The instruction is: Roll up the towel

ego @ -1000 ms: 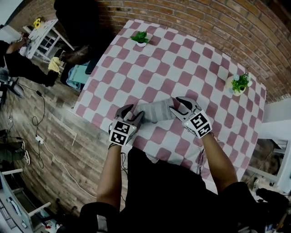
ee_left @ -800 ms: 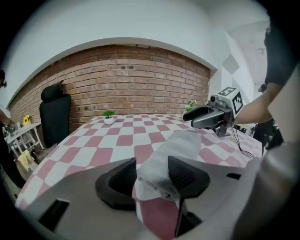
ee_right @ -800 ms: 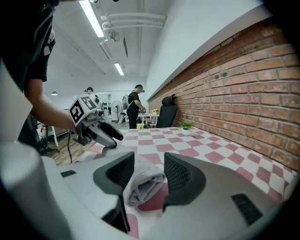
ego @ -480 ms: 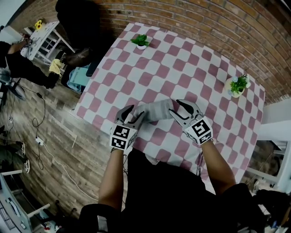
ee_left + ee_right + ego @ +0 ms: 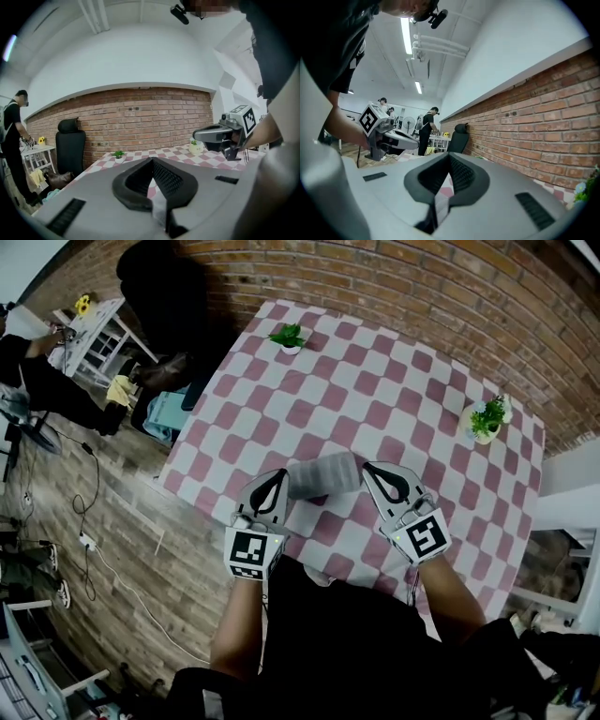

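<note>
Head view: I note grey towel (image 5: 323, 474), a soft cylinder, on checked table (image 5: 375, 381); left hand-held gripper (image 5: 277, 476) and right hand-held gripper (image 5: 371, 469) closed, empty.

Open table (image 5: 375, 381) — plants (image 5: 288, 337) along edges

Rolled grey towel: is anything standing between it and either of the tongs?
Nothing visible does. The rolled grey towel lies on the pink-and-white checked tablecloth between the left tongs and the right tongs, both shut and empty. The white-potted plant and the cream-potted plant stand far off by the brick wall.
</note>
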A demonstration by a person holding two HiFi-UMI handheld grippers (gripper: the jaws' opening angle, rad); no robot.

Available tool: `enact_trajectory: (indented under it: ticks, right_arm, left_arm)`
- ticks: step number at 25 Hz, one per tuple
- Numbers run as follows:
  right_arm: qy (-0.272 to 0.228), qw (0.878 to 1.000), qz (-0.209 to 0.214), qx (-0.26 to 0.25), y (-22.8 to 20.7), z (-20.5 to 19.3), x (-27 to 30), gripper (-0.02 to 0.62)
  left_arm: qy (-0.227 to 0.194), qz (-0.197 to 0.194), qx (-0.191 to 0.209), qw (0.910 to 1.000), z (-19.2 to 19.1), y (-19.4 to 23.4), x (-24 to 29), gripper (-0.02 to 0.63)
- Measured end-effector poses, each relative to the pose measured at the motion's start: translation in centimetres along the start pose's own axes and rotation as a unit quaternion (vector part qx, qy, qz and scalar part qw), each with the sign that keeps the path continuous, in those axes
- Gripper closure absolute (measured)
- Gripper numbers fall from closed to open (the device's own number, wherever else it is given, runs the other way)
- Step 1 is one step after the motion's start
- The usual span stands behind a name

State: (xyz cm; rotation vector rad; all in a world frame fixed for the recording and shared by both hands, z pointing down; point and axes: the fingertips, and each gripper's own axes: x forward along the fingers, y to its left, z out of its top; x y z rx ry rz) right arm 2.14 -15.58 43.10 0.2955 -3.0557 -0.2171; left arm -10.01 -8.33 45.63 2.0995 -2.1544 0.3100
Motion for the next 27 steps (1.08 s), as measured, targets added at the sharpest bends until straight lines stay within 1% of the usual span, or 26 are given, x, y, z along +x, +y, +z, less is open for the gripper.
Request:
enact_trajectory:
  ticks: [4,9,13,17,19,22,23,27]
  right_arm:
    - [-0.014,1.000,-0.024,-0.010,0.0,2.2,-1.0,0.597]
    - [-0.019,0.999,-0.042,-0.019,0.1,3.4,-1.9,0.597]
    - [-0.026,0.999,-0.042,-0.013,0.1,3.9,-2.4,0.597]
    - [-0.046,0.998,-0.044,-0.020,0.5,4.8,-2.6,0.597]
    - [-0.048,0.997,-0.044,-0.038,1.0,5.3,-2.8,0.597]
    - [-0.021,0.996,-0.034,-0.078,1.7,5.2,-3.1,0.597]
    - [-0.017,0.996,-0.032,-0.081,1.8,5.2,-3.2,0.597]
    - [-0.036,0.996,-0.039,-0.066,2.0,6.1,-3.6,0.597]
  left_arm:
    - [-0.023,-0.001,-0.002,0.9997,2.0,-1.1,-0.8,0.614]
    - [-0.034,-0.006,0.002,0.9994,3.1,-1.9,-1.3,0.612]
    - [-0.045,-0.015,0.005,0.9989,3.9,-2.3,-1.5,0.612]
    - [-0.056,-0.017,0.014,0.9982,4.7,-2.4,-1.9,0.612]
    - [-0.059,-0.023,0.016,0.9979,5.1,-2.9,-2.1,0.612]
    - [-0.063,-0.029,0.019,0.9974,5.9,-3.4,-2.4,0.612]
    - [-0.065,-0.030,0.020,0.9973,6.1,-3.5,-2.5,0.612]
    - [-0.072,-0.033,0.025,0.9965,6.6,-4.1,-2.6,0.612]
